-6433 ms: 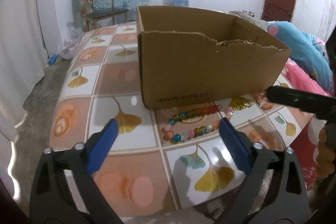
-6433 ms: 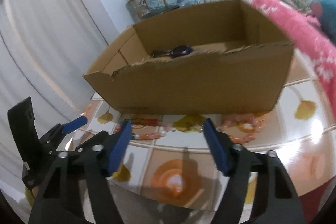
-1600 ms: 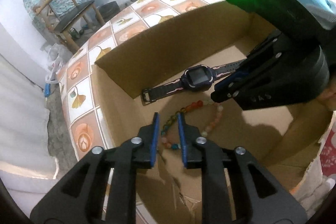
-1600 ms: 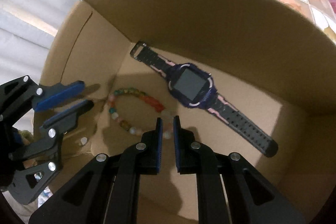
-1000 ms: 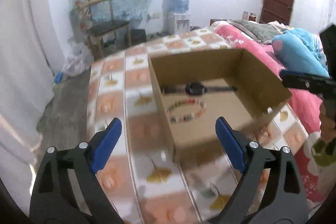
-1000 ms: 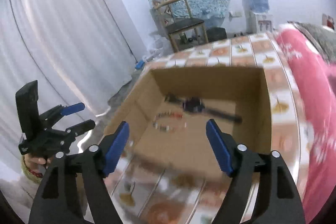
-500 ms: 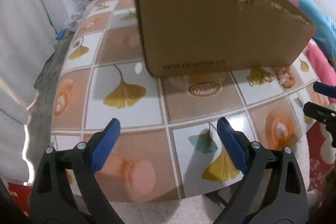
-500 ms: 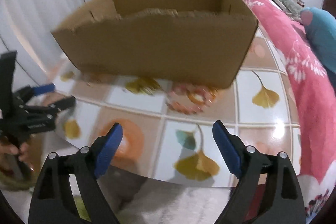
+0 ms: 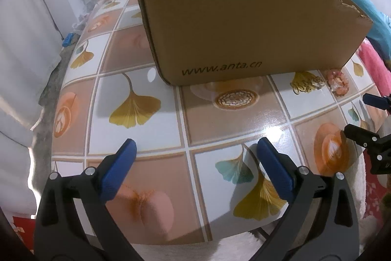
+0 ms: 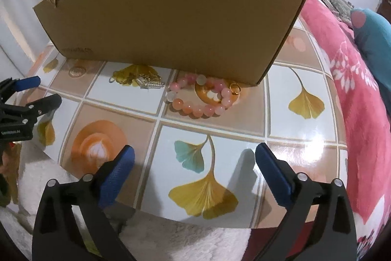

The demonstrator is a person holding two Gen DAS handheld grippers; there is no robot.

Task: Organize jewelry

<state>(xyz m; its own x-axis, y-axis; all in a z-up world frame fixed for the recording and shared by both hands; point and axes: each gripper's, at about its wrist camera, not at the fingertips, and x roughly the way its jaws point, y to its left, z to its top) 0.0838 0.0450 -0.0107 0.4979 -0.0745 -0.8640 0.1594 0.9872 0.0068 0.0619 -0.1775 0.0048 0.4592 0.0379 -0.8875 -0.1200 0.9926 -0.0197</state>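
Flat, pink bead bracelet (image 10: pixel 202 97) beside box (image 10: pixel 171 16).

left gripper (image 9: pixel 195 147): black plastic arms | blue ribbed finger pads (image 9: pixel 117 169) | silver screw heads at pivots || right gripper (image 10: pixel 194 153): same black arms | blue textured pads (image 10: pixel 116 179) | silver screws | small white lettering on body

The cardboard box (image 10: pixel 171 23) wall hides its inside; the silver trinket (image 10: pixel 150 83) is unidentifiable.

Brown cardboard box (image 10: pixel 171 23); pink-and-orange bead bracelet (image 10: pixel 202 99); tabletop (image 9: pixel 146 138) tiled, seemingly with ginkgo leaves.
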